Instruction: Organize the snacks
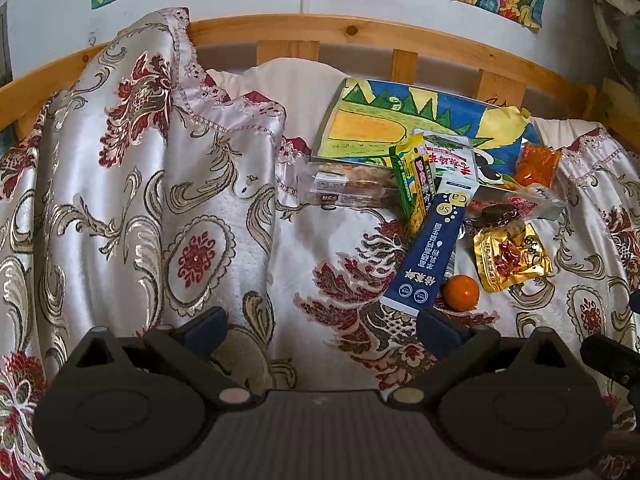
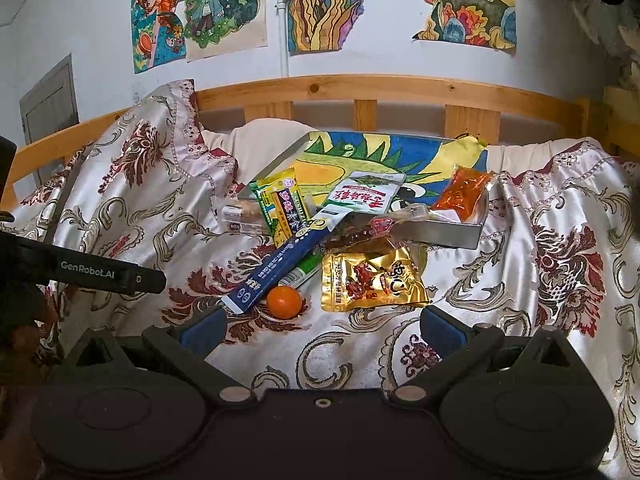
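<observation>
A heap of snacks lies on a patterned bedspread, partly on a metal tray [image 2: 448,233] lined with a colourful drawing [image 1: 400,120]. A long dark blue box [image 1: 428,252] [image 2: 280,268], a small orange [image 1: 461,293] [image 2: 284,302], a gold packet [image 1: 512,258] [image 2: 372,280], a green and yellow packet [image 1: 414,178] [image 2: 280,204], a white and green packet [image 2: 366,196], an orange-red packet [image 1: 536,164] [image 2: 464,188] and a clear-wrapped pastry [image 1: 344,190] show. My left gripper [image 1: 320,332] is open and empty, left of the orange. My right gripper [image 2: 322,330] is open and empty, just below the orange and gold packet.
A wooden bed rail [image 2: 360,88] runs along the back below a wall with drawings [image 2: 224,4]. The bedspread is bunched high at the left [image 1: 132,168]. The left gripper's body [image 2: 100,274] reaches in at the left of the right wrist view.
</observation>
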`<state>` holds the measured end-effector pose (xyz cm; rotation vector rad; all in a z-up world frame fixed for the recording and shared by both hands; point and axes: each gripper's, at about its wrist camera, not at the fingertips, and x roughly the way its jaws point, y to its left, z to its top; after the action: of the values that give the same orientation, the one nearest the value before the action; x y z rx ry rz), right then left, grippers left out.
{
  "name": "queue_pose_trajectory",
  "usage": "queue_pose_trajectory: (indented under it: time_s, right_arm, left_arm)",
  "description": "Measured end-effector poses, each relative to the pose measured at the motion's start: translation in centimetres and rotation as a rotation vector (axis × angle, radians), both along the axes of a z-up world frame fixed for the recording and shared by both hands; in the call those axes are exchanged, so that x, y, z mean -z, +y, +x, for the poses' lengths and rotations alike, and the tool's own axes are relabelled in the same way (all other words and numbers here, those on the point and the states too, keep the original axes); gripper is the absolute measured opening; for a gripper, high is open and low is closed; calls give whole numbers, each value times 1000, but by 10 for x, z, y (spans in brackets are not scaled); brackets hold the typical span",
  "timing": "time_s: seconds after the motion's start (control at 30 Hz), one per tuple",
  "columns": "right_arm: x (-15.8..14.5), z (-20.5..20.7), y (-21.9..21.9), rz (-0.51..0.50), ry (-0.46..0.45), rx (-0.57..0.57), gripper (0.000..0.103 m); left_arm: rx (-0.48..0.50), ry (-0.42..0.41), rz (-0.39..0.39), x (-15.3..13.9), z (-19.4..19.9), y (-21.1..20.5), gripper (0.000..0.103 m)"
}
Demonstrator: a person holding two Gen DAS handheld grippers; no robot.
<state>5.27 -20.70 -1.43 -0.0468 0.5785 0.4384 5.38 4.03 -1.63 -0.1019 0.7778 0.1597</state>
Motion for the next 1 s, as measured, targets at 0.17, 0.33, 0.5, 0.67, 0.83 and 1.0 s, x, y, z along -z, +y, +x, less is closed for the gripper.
queue_pose_trajectory:
  time_s: [0.17, 0.33, 0.5, 0.67, 0.83, 1.0]
  right_arm:
    - [-2, 3, 1, 5, 4, -3, 102]
    - [-5, 9, 2, 6, 9, -10, 102]
    - [-9, 14, 1, 16, 10, -15, 102]
    - [-12, 21, 2, 28, 23, -26, 102]
    - [-12, 27, 2, 28, 34, -35, 102]
    - [-12, 34, 4, 0, 18, -76, 102]
  left_arm:
    - [1, 1, 9, -3, 6, -1, 102]
    - [10, -2, 26, -6, 13, -4, 102]
    - [19, -1, 45, -10, 22, -8, 102]
    - [16, 2, 51, -11, 31, -11, 102]
    - [16, 3, 63, -12, 39, -13, 102]
    - [20, 10, 69, -11, 47, -15, 102]
